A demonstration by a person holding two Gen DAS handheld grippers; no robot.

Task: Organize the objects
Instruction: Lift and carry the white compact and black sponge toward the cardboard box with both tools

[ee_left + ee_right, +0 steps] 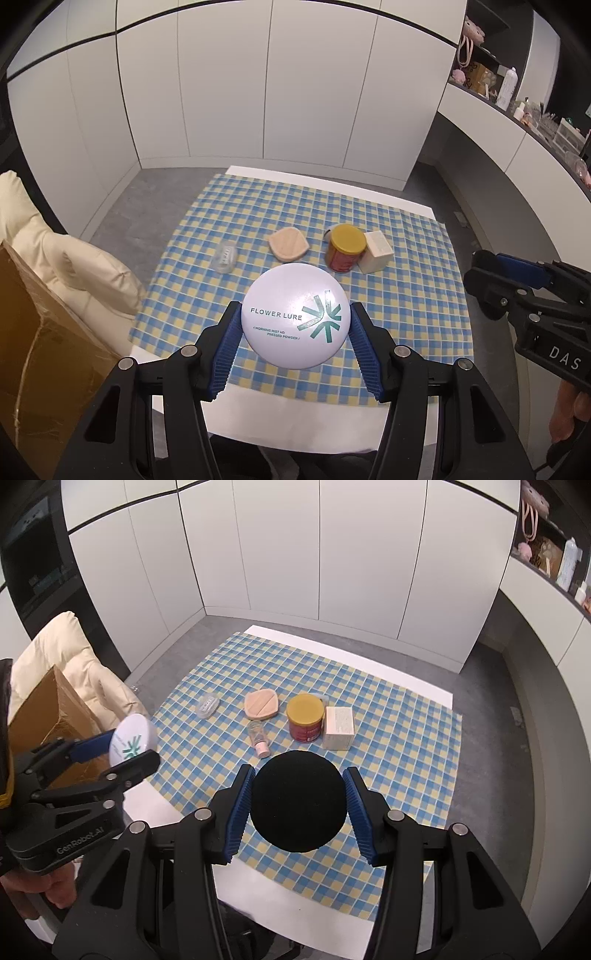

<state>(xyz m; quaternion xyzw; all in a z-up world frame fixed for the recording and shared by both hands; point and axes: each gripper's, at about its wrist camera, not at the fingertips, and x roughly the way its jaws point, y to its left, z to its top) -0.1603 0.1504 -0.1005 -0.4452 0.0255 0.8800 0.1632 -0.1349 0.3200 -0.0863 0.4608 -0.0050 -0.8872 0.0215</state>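
Both grippers are in the air above the near edge of the worktop [343, 666], and each one carries something. The left gripper [295, 325] has its jaws closed on a white powder case [295, 315], printed side up. The right gripper [299, 805] has its jaws closed on a round black disc [299, 801]; I cannot tell exactly what it is.

The landmark is the red can [305, 718] with a yellow lid on the checked cloth [399, 760]. A cream box [338, 728] touches its right side. To its left lie a small clear bottle [258, 738], a wooden dish [261, 704] and, farther left, a clear plastic case [208, 706].

I judge the step is carrying, with nothing put down yet. If the two held pieces belong together, the next move calls for lining them up before they meet. Otherwise each needs a free place near the red can, and the jaws should open only after the piece rests on the cloth.
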